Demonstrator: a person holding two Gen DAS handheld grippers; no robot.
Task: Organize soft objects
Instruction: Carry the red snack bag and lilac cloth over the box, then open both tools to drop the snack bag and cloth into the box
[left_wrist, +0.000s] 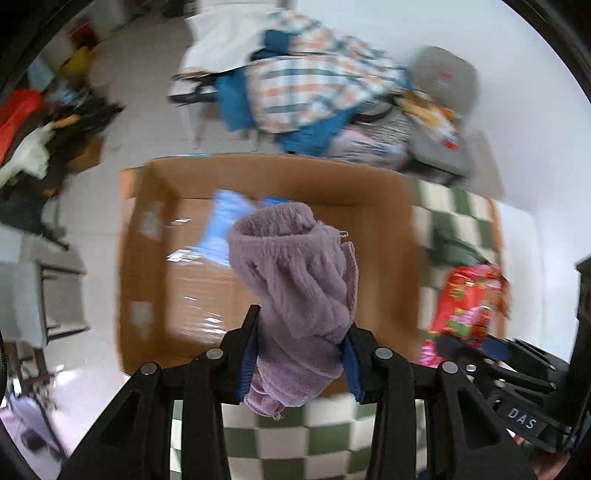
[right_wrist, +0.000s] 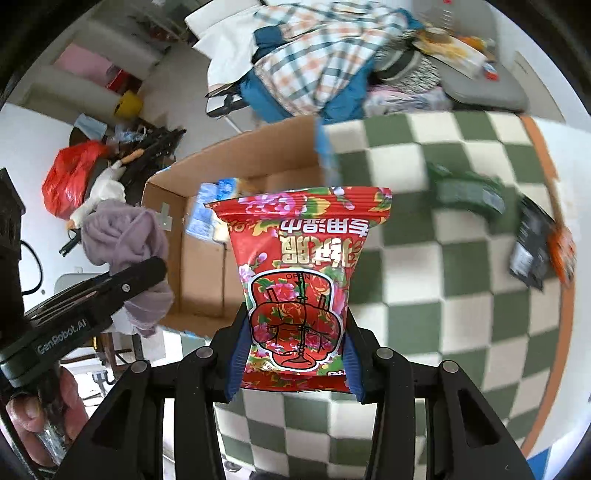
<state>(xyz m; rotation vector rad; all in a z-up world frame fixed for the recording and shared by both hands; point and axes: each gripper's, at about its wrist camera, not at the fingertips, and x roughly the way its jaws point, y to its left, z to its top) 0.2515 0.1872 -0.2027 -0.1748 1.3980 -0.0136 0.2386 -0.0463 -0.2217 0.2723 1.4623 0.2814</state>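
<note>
left gripper clenched on purple towel, cardboard box just beyond its tips; right gripper grasping red floral packet, box beyond-left

Lived-in home room — clothes pile on chair, checkered rug, floor clutter.

Fluffy, ribbed purple cloth above a matt brown cardboard box; beside the box, a glossy red floral plastic packet.
</note>
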